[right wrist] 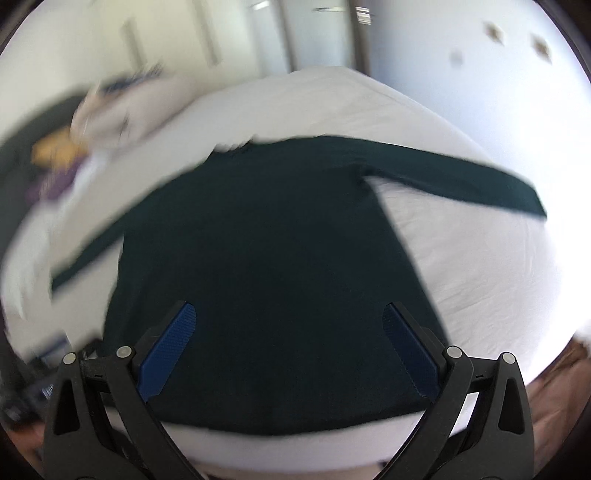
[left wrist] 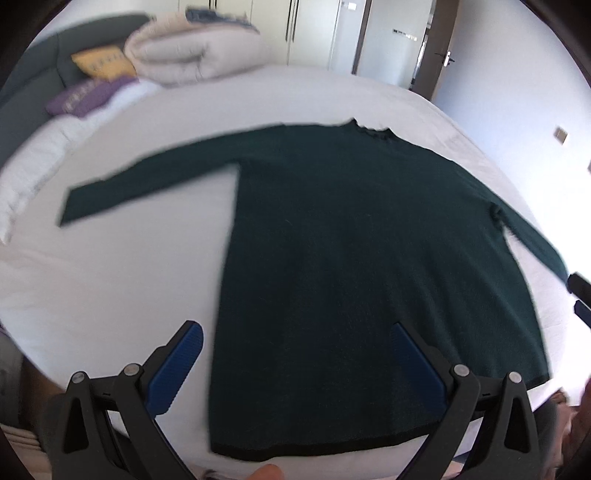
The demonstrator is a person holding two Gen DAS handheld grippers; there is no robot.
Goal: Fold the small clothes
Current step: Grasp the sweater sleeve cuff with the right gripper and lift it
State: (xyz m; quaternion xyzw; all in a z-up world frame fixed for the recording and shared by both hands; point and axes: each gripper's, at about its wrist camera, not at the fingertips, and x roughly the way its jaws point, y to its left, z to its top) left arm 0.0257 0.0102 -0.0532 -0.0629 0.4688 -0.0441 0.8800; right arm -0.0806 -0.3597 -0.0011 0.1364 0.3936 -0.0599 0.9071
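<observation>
A dark green long-sleeved sweater point(left wrist: 351, 240) lies flat on a white bed point(left wrist: 129, 277), neck away from me, both sleeves spread out. My left gripper point(left wrist: 295, 339) is open and empty, above the sweater's lower left part, near its left side edge. My right gripper point(right wrist: 290, 317) is open and empty, above the sweater point(right wrist: 266, 240) near its hem. The right gripper's tip shows at the right edge of the left wrist view point(left wrist: 581, 291). The right wrist view is blurred.
A folded beige duvet point(left wrist: 192, 48), a yellow cushion point(left wrist: 103, 64) and a purple cushion point(left wrist: 85, 96) lie at the bed's far left by a dark headboard point(left wrist: 22, 85). White wardrobes point(left wrist: 303, 29) and a door point(left wrist: 439, 48) stand behind the bed.
</observation>
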